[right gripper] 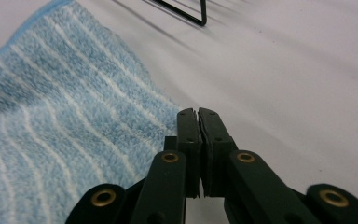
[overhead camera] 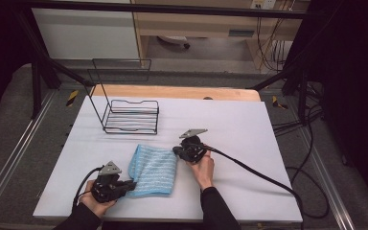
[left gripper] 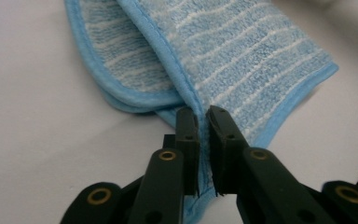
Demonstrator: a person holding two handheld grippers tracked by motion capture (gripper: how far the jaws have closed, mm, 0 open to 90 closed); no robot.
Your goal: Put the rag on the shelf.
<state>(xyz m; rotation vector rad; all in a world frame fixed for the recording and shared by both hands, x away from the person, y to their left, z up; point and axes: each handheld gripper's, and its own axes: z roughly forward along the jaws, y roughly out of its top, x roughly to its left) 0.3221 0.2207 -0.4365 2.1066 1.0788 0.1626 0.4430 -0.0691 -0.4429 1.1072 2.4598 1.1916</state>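
Note:
A light blue striped towel (overhead camera: 153, 170) lies folded on the white table (overhead camera: 239, 124). My left gripper (overhead camera: 133, 184) sits at the towel's lower left corner. In the left gripper view the left gripper (left gripper: 203, 114) has its jaws shut on the towel's (left gripper: 242, 51) blue hem, which runs between the pads. My right gripper (overhead camera: 176, 150) rests at the towel's upper right corner. In the right gripper view the right gripper (right gripper: 198, 112) has its jaws pressed together. The towel's (right gripper: 51, 116) edge ends just beside the left jaw, and I see no cloth between the pads.
A black wire rack (overhead camera: 132, 116) stands on the table behind the towel, its foot (right gripper: 186, 11) showing in the right gripper view. The right gripper's cable (overhead camera: 258, 175) trails across the table to the right edge. A wooden board (overhead camera: 172, 92) borders the far side.

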